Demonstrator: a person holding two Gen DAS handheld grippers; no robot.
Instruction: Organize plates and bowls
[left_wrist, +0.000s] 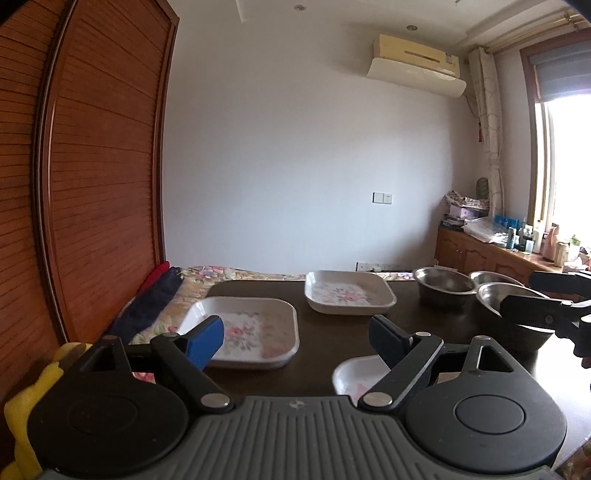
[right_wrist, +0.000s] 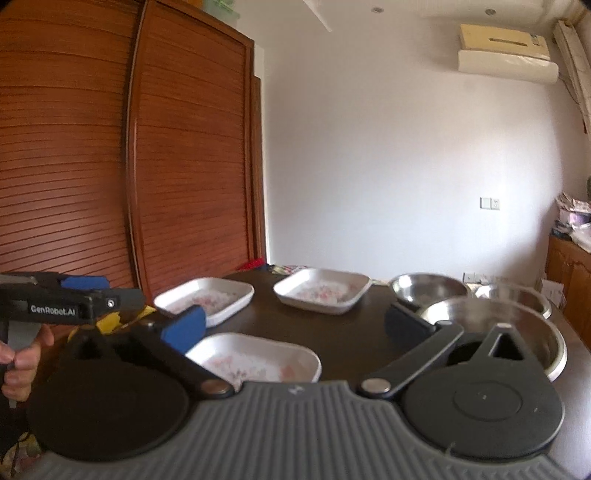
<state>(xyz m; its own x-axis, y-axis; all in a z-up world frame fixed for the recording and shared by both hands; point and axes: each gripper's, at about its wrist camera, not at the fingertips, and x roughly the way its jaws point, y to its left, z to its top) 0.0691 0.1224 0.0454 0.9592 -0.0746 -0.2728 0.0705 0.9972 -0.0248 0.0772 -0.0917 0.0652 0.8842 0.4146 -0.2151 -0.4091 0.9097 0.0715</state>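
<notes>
Both grippers are spread wide with nothing between the pads: left gripper (left_wrist: 295, 338) hangs over the dark wooden table (left_wrist: 332, 332), right gripper (right_wrist: 295, 325) beside it, each aimed a bit below level. Three white square floral dishes (right_wrist: 255, 360) sit on the table's left half, three round stainless steel bowls (right_wrist: 428, 290) on the right, touching or nearly so. Dishes look light and stiff, maybe breakable; I'd pinch a raised rim. The bowls look slick.
</notes>
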